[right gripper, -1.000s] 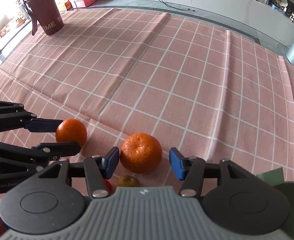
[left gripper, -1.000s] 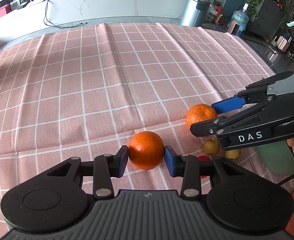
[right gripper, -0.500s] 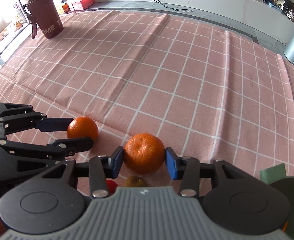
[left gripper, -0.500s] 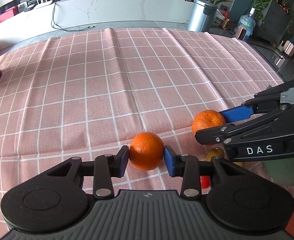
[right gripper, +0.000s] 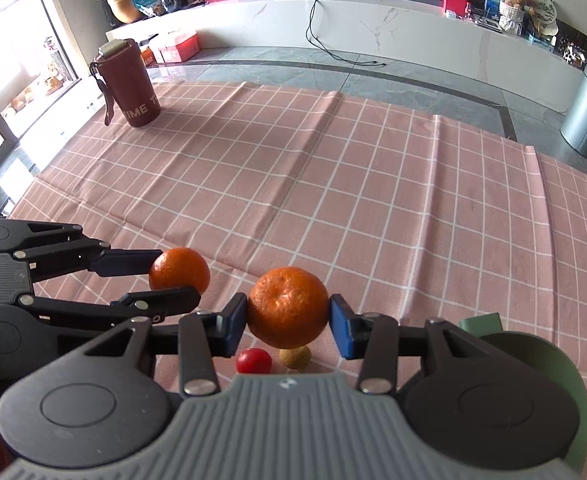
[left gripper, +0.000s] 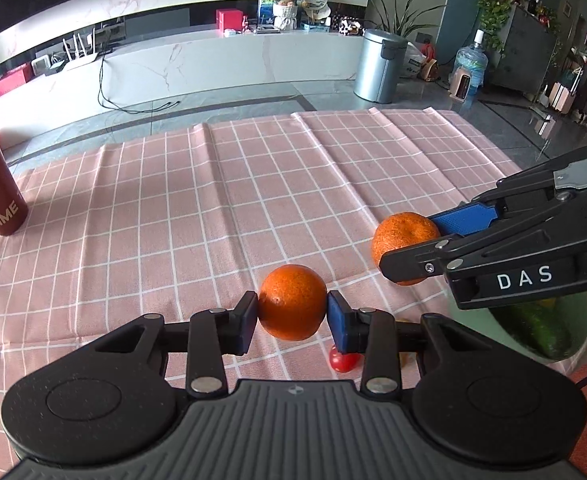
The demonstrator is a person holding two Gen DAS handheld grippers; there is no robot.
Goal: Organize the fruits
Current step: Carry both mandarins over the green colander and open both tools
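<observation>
Item 1, left gripper (left gripper: 292, 315): pads clamped on both sides of a smooth orange (left gripper: 292, 302), carried clear above the pink checked tablecloth (left gripper: 213, 208). Item 2, right gripper (right gripper: 288, 318): likewise clenched on a dimpled mandarin (right gripper: 288, 306), also off the cloth; in the left wrist view this gripper (left gripper: 421, 240) and its mandarin (left gripper: 403, 236) sit to the right of the smooth orange and slightly beyond it. Item 3, loose fruit on the cloth, below and just nearer than the mandarin: one red cherry tomato (right gripper: 254, 361) and, beside it, one small tan round fruit (right gripper: 296, 357), kind not determinable. Item 4, green bowl (right gripper: 541, 364): right of the mandarin, near the table edge; the left wrist view shows a dark green cucumber-like item (left gripper: 541, 328) inside it. Item 5, maroon tumbler (right gripper: 127, 84) lettered "TIME": far beyond and left of the mandarin, upright, well apart from all fruit. Status, by judgement: the lift stage of a paired pick is in hand, with both citrus secured and neither yet placed. Next move calls for carrying each fruit to its intended spot, probably the green bowl, one gripper at a time to avoid the grippers colliding, then opening the fingers only once the fruit is low enough not to roll.
</observation>
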